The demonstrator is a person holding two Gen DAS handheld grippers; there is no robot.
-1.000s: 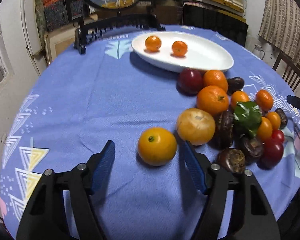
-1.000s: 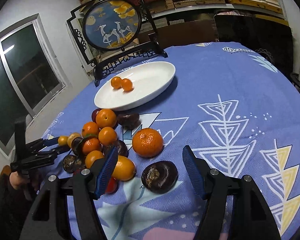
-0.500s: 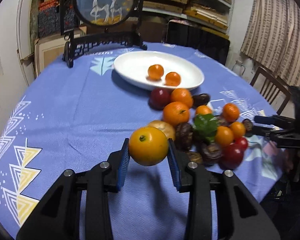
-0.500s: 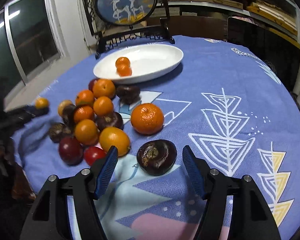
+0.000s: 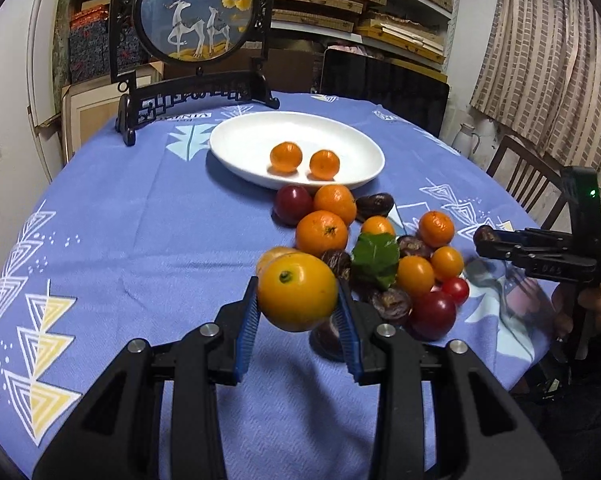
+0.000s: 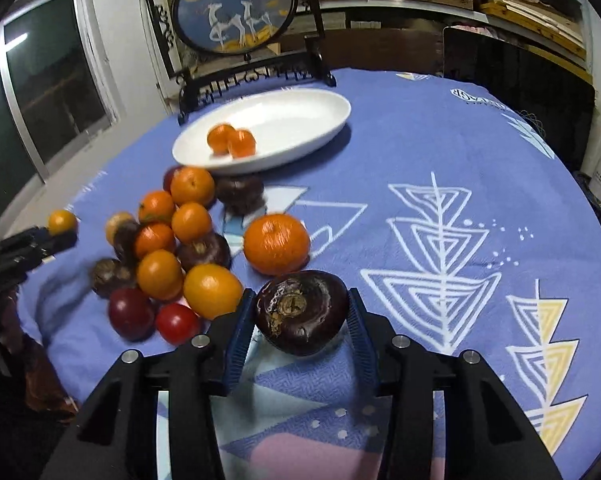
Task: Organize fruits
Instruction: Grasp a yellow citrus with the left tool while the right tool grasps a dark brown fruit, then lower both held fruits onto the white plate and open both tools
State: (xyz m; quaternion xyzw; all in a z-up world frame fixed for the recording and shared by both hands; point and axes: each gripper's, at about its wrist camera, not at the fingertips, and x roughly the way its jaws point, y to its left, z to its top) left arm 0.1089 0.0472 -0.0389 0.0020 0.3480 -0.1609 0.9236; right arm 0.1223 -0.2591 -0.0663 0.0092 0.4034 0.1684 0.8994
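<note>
— Left gripper (image 5: 298,312) first: what has it got?

— Its blue pads (image 5: 248,328) are clamped on a yellow-orange citrus (image 5: 297,297), one pad on each flank, green stem scar facing the camera. The fruit is off the blue tablecloth (image 5: 140,220), with its shadow on the cloth below.

— And the right gripper (image 6: 300,326)?

— Squeezed onto a dark purple fruit (image 6: 301,311), brownish scarred end toward the lens, pads touching both sides. In the left wrist view the same tool shows at 3 o'clock, a dark fruit at its tip.

— What lies around the citrus?

— Just beyond it, from 12 to 2 o'clock, the loose pile (image 5: 372,252): mandarins, small yellow-orange fruits, dark wrinkled ones, red round ones, and a green leaf (image 5: 374,258) on top in the middle. They touch one another.

— Farther out?

— At 12 o'clock, the white oval plate (image 5: 240,148) with two small mandarins (image 5: 286,157) side by side, apart from each other in this view. The nearest pile fruits sit just beside the plate's near rim.

— From the right wrist?

— A large mandarin (image 6: 276,244) sits just past the held purple fruit at 12 o'clock, slightly apart from the pile at 10 o'clock. The plate is farther on at 11 o'clock, blurred. The left tool appears at 9 o'clock, citrus at its tip.

— Behind everything?

— A round deer screen on a black stand (image 5: 196,92) at the cloth's far edge, then shelves.
</note>
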